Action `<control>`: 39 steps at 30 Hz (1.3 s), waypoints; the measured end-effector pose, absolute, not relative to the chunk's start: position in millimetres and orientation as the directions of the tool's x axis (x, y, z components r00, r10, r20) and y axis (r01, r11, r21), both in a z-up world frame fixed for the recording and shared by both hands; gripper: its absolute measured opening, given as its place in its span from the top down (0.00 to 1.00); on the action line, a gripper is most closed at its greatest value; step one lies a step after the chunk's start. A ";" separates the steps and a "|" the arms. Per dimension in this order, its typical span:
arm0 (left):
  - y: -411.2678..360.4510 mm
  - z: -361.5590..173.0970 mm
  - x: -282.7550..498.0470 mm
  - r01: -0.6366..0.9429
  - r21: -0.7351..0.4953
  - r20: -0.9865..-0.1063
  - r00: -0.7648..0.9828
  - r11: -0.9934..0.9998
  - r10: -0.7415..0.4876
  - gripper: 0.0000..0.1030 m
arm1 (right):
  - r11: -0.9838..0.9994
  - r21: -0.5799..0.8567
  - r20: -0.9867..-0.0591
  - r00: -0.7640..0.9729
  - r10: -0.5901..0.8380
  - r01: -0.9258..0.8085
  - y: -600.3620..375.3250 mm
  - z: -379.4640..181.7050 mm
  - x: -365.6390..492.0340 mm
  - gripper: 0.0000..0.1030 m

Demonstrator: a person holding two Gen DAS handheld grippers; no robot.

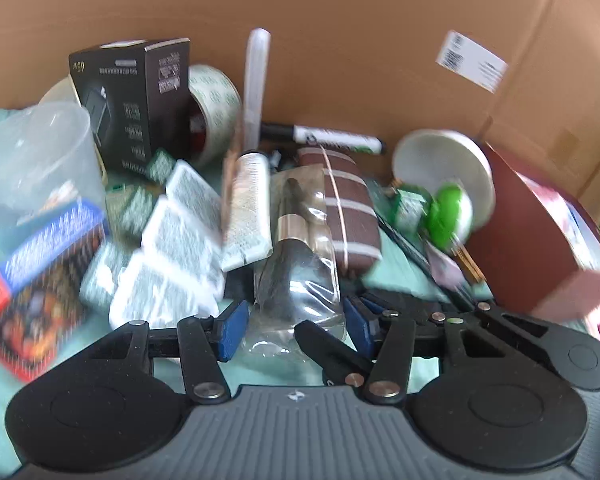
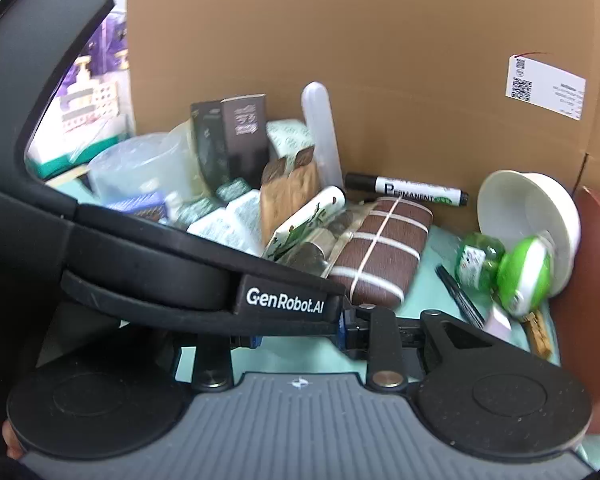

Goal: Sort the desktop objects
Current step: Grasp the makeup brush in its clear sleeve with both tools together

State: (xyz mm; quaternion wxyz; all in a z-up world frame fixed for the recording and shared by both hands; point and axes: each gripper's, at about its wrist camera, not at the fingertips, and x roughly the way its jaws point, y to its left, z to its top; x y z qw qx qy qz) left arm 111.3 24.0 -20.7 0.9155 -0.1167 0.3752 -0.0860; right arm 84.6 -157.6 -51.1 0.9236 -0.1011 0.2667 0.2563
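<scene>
The pile of desktop things lies on a pale green surface [image 1: 392, 252] against a tall brown cardboard wall [image 1: 340, 60]. There is no room to push forward here, so I think the pick should go straight up and then back. The dark red box [image 1: 540, 240] on the right and the black carton [image 1: 132, 108] on the left are well apart from the grasp and should not disturb it.

The closer risks are the brown pouch with cream stripes [image 1: 352, 208] and the white printed tube [image 1: 248, 212]. They lie just beside the target, one on each side, and could be dragged along.

The left tongs [image 1: 296, 328] stand wide, with the blue pads [image 1: 234, 330] on both sides of the near end of the clear plastic packet with a dark brush inside [image 1: 296, 272]. The pads seem not to press it yet. To do this step well, close slowly on the hard brush body and not only on the loose film, because I expect the film to slip and crumple.

The right tongs [image 2: 298, 336] are partly hidden behind the other tool. The surface shows between their pads, so they seem open and empty.

The packet is long, shiny and wrinkled. The brush has a dark handle with a metal band, and it points away toward the wall.
</scene>
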 end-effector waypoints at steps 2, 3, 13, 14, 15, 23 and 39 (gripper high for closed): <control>16.3 -20.9 98.6 0.091 -0.258 -0.676 0.694 0.962 -0.247 0.50 | 0.841 -0.055 -0.556 0.716 0.422 -0.538 -164.8 -51.5 70.7 0.69; 10.4 -21.8 90.1 0.099 -0.245 -0.680 0.692 0.965 -0.244 0.50 | 0.840 -0.053 -0.563 0.711 0.421 -0.539 -168.2 -52.1 63.2 0.69; -15.7 -23.1 38.1 0.174 -0.223 -0.694 0.662 0.959 -0.281 0.50 | 0.852 0.000 -0.572 0.698 0.430 -0.524 -205.4 -52.3 1.9 0.67; -16.4 -23.2 37.8 0.183 -0.228 -0.694 0.658 0.956 -0.292 0.47 | 0.851 0.016 -0.569 0.695 0.439 -0.524 -209.1 -52.9 -2.0 0.66; -15.2 -23.6 37.7 0.189 -0.245 -0.693 0.651 0.951 -0.308 0.46 | 0.854 0.031 -0.565 0.695 0.444 -0.520 -213.3 -53.4 -2.8 0.65; -12.2 -22.4 55.1 0.191 -0.275 -0.687 0.646 0.942 -0.332 0.29 | 0.884 0.078 -0.552 0.718 0.423 -0.461 -219.3 -55.4 13.0 0.49; -28.2 -32.2 74.2 0.216 -0.171 -0.731 0.627 0.961 -0.271 0.36 | 0.875 0.119 -0.568 0.691 0.447 -0.469 -198.0 -71.7 40.0 0.41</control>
